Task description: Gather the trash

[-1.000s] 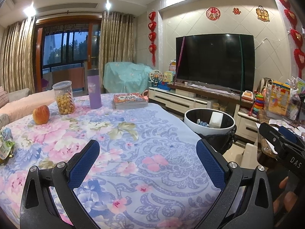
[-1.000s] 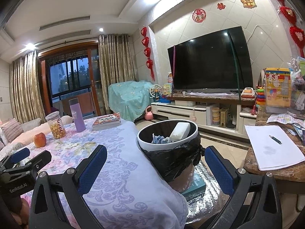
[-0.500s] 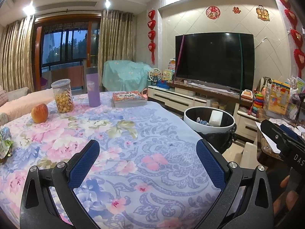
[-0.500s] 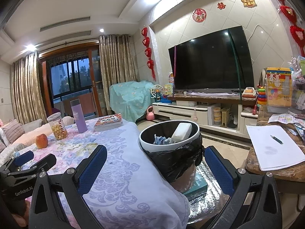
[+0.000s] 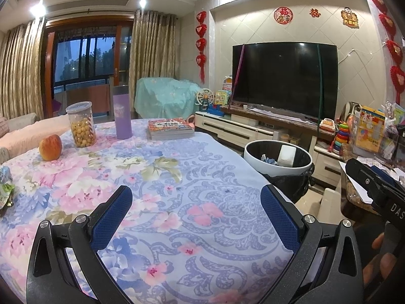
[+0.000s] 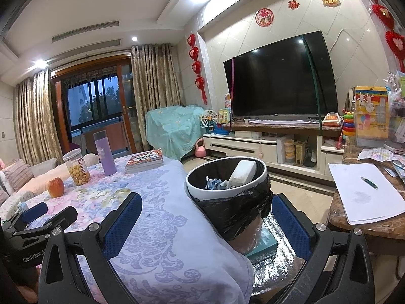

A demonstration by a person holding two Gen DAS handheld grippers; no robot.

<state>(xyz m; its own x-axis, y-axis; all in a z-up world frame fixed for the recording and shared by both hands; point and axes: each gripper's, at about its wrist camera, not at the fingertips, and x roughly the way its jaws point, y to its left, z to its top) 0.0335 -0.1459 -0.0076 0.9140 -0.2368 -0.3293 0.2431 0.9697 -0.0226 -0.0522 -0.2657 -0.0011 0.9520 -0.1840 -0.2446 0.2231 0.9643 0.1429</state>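
A white-rimmed bin (image 5: 253, 163) lined with a black bag stands just beyond the table's right edge. It holds a white block (image 5: 287, 154) and crumpled blue paper (image 5: 267, 159). A crumpled green and blue wrapper (image 5: 5, 190) lies at the table's far left edge. My left gripper (image 5: 196, 215) hovers open and empty over the floral tablecloth (image 5: 157, 177). My right gripper (image 6: 207, 225) is open and empty too, straddling the table corner with the bin (image 6: 196, 191) straight ahead; the white block (image 6: 243, 171) and the paper (image 6: 215, 183) show inside.
An apple (image 5: 50, 147), a jar of yellow snacks (image 5: 81, 124), a purple bottle (image 5: 122, 112) and stacked books (image 5: 169, 129) sit along the table's far side. A marble side table (image 6: 354, 225) with paper sheets and a pen stands right of the bin.
Both views drift only slightly. Both grippers stay open and nothing on the table or in the bin has moved.
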